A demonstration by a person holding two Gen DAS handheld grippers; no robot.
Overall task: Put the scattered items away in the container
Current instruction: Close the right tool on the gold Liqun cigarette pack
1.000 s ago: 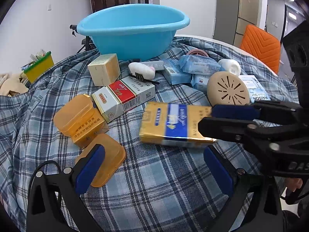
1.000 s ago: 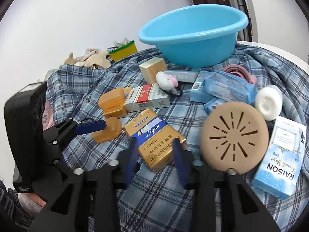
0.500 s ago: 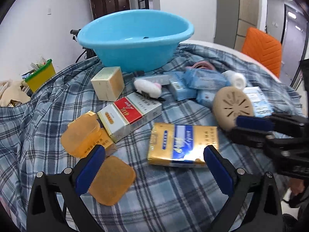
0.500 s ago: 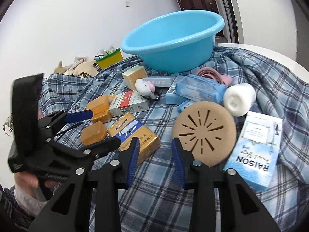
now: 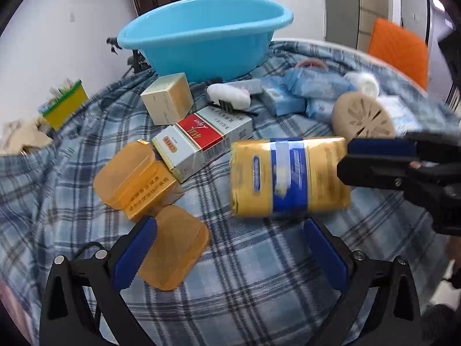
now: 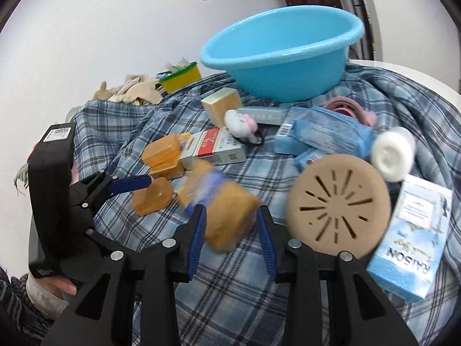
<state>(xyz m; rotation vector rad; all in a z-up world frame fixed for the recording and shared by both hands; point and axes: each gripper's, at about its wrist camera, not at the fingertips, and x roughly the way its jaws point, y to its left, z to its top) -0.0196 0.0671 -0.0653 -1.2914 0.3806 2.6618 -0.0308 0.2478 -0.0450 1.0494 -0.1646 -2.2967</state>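
Observation:
A gold and blue carton (image 5: 289, 176) sits between the fingers of my right gripper (image 6: 232, 226), blurred in the right wrist view (image 6: 227, 210). Whether the pads press on it I cannot tell. The right gripper's fingers (image 5: 383, 158) reach in from the right in the left wrist view. My left gripper (image 5: 227, 248) is open and empty, above an orange plastic lid (image 5: 173, 245). The blue basin (image 5: 207, 37) stands at the back of the table, also in the right wrist view (image 6: 285, 49).
On the plaid cloth (image 5: 245, 274) lie a red and white carton (image 5: 201, 141), orange boxes (image 5: 135, 176), a cream box (image 5: 168, 98), a white plush clip (image 5: 229, 95), blue tissue packs (image 5: 314, 89), a tan round disc (image 6: 338, 204), a white roll (image 6: 393, 155) and a RAISON box (image 6: 412, 242).
My right gripper has moved in around the gold and blue carton, which now looks tilted or lifted and blurred. The left gripper has come a little closer to the table.

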